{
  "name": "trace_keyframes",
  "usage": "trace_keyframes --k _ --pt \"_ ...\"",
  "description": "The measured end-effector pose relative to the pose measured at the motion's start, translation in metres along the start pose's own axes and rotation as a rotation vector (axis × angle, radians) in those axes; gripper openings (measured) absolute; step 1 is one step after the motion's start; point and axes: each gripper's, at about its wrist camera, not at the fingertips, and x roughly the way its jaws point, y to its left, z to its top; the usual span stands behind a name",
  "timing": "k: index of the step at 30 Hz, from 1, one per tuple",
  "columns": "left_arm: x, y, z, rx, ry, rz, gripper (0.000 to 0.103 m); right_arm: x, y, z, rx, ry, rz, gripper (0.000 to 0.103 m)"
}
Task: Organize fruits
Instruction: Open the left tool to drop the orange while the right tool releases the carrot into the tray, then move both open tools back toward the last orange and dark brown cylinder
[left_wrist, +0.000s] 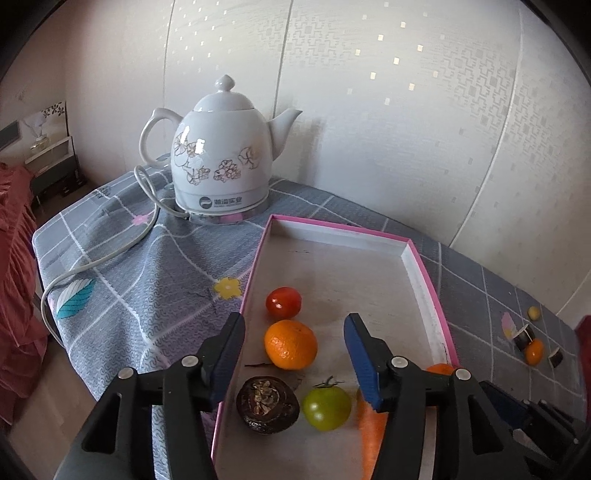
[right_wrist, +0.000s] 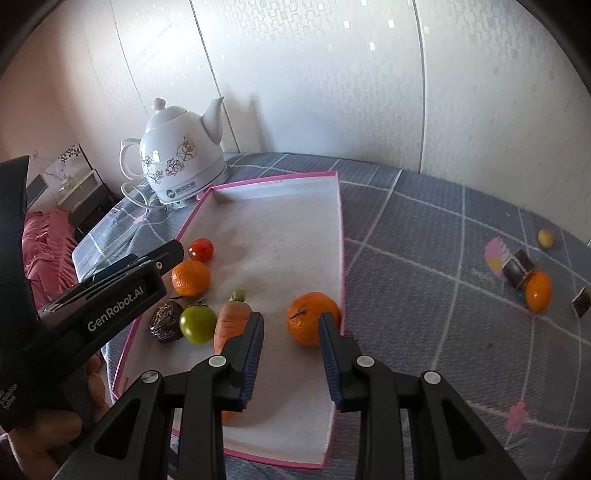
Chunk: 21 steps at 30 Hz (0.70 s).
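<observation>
Both grippers sit right up front, so starting there: left gripper (left_wrist: 293, 360) has its jaws apart with nothing pinched, hovering over the near left end of the tray (left_wrist: 424, 266). An orange (left_wrist: 290, 344) lies between the pads in that view, but they don't touch it. Right gripper (right_wrist: 291, 347) is also parted and holding nothing; its right pad sits just in front of a second orange (right_wrist: 308, 317) by the tray's right wall (can't tell if it actually touches).

Progress looks pretty decent. Already in the tray: a red tomato (left_wrist: 283, 302), the first orange, a dark shrivelled fruit (left_wrist: 266, 409) (no idea what it is), a green tomato (left_wrist: 326, 408), a carrot (right_wrist: 231, 321), and the second orange. They're bunched along the near left side, with the far half of the tray bare.

Still out on the cloth (right_wrist: 424, 258), well off to the right: a third orange (right_wrist: 538, 291) and a small yellowish fruit (right_wrist: 545, 238), with a few dark little blocks (right_wrist: 519, 271) lying around them (not fruit, as far as I can tell). I'd guess those two are what's left to bring over. A kettle (left_wrist: 221, 158) stands behind the tray.
</observation>
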Motion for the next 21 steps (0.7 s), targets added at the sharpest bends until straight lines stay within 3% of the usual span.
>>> trace_keyframes --k 8,12,17,21 --pt "-0.003 -0.009 -0.001 0.027 -0.01 -0.028 0.058 -0.005 -0.003 0.001 -0.028 -0.027 -0.038 0.031" --pt "-0.005 -0.015 -0.002 0.063 -0.019 -0.023 0.058 -0.008 -0.004 0.001 -0.052 -0.054 -0.12 0.032" --pt "-0.009 -0.021 -0.002 0.075 -0.031 -0.029 0.067 -0.012 -0.021 0.002 0.004 -0.065 -0.099 0.032" --pt "-0.014 -0.025 -0.001 0.083 -0.058 -0.042 0.068 -0.012 -0.028 0.002 0.025 -0.055 -0.092 0.036"
